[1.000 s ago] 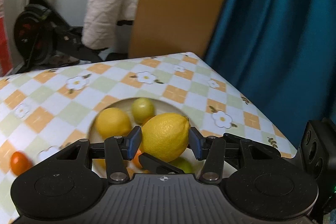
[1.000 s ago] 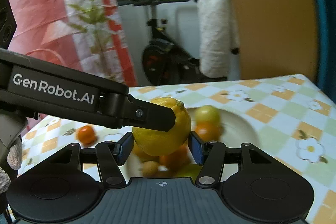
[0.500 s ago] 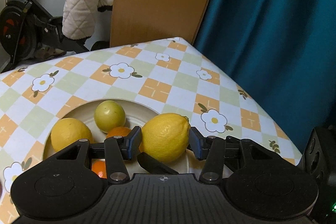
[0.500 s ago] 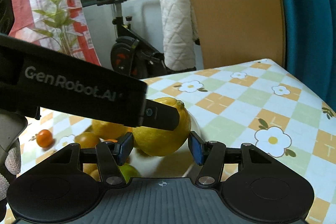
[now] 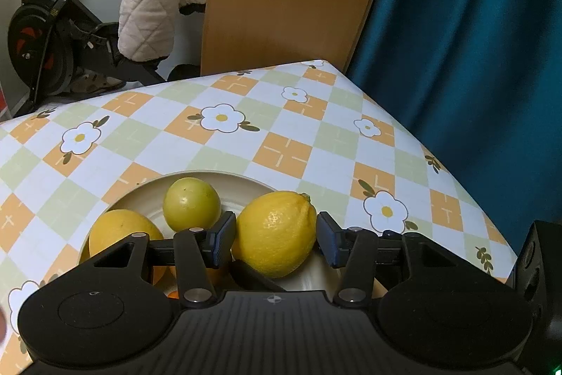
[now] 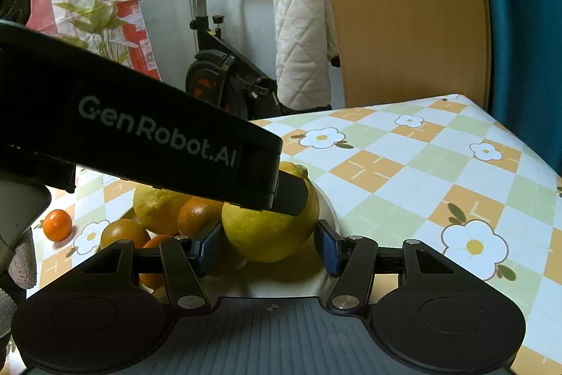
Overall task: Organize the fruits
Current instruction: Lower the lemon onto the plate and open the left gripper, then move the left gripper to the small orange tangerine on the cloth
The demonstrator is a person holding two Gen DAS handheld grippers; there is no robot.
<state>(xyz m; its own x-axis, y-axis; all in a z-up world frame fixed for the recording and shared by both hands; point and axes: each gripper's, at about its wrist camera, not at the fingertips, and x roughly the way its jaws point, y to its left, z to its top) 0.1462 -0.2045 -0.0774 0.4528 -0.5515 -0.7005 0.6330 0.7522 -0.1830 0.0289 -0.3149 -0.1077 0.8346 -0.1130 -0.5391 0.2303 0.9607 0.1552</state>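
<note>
Your left gripper (image 5: 275, 236) has its jaws pinching the large lemon (image 5: 277, 232), one blue pad against each side of it, just over the near part of the cream plate (image 5: 224, 180) on the flower-checked desk (image 5: 288, 146). Your right gripper (image 6: 268, 246) brackets the same lemon (image 6: 270, 234); its jaws stand either side, but you cannot tell whether the pads press on it. In the right wrist view, the left gripper's black finger crosses over the top of the lemon. On the plate behind it lie a green lime (image 5: 191, 202), a second lemon (image 5: 123, 231) and several small oranges (image 6: 198, 215). One small orange (image 6: 58, 225) sits alone on the desk, left of the plate.
</note>
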